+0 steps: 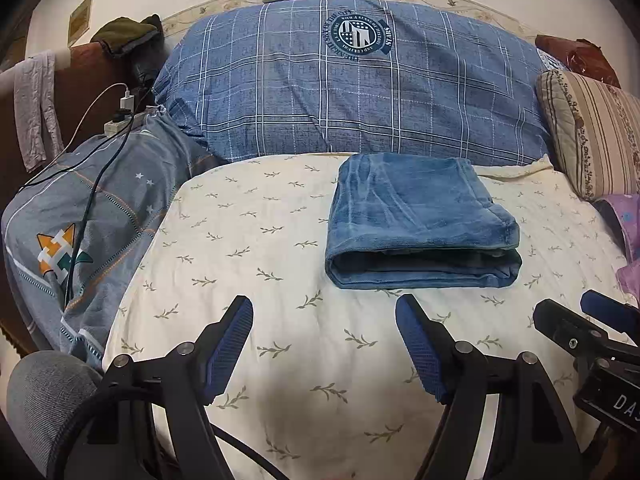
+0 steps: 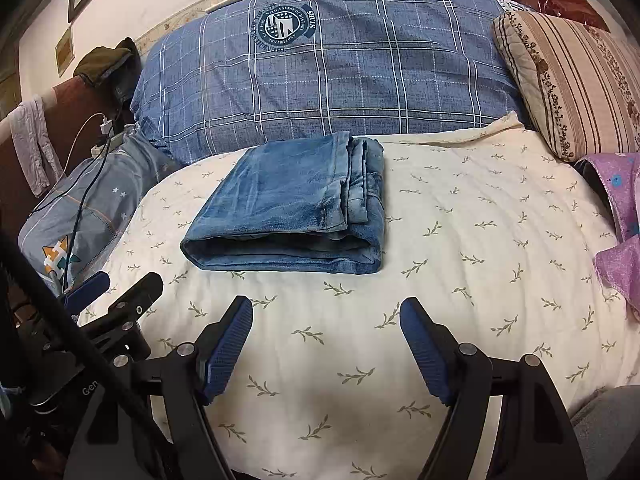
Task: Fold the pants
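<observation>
Left gripper (image 1: pixel 324 312): jaws wide, nothing held. Folded blue denim pants (image 1: pixel 420 224) seen centre-right on cream leaf-print bedsheet (image 1: pixel 248 240). Right gripper (image 2: pixel 326 312): jaws wide, empty. Risk: top layer could be dragged loose if nudged.

Blue denim pants (image 1: pixel 420 220) lie folded into a compact rectangle.
</observation>
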Motion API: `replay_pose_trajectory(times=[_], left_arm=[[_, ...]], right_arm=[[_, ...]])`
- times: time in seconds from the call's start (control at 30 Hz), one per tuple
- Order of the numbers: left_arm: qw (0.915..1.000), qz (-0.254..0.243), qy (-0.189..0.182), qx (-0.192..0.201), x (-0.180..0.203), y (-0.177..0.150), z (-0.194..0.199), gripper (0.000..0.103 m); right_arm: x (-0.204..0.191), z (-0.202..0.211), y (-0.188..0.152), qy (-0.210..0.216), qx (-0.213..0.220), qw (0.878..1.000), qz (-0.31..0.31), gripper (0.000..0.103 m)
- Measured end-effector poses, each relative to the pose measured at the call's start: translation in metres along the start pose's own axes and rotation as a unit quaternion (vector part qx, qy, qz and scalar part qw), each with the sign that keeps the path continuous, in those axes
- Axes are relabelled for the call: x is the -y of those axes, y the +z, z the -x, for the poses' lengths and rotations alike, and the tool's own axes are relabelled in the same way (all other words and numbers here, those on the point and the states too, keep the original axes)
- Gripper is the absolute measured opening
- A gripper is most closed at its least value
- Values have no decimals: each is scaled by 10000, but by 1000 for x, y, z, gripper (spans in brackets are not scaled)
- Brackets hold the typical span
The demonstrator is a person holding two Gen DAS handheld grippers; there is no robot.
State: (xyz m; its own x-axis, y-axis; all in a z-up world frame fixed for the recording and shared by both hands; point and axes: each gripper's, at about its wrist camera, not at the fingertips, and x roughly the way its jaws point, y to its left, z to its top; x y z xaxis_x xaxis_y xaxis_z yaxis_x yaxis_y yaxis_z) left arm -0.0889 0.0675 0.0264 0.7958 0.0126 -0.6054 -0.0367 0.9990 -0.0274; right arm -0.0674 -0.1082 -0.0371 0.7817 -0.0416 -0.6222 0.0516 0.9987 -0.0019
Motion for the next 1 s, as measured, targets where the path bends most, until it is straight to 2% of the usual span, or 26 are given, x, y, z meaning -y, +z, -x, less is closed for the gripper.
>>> replay_pose_trajectory(times=[1.0], left_arm=[[10000,27,1,-2,6,-2,2,74]], right_arm=[[-1,1,0,-31,13,10000,4,77]])
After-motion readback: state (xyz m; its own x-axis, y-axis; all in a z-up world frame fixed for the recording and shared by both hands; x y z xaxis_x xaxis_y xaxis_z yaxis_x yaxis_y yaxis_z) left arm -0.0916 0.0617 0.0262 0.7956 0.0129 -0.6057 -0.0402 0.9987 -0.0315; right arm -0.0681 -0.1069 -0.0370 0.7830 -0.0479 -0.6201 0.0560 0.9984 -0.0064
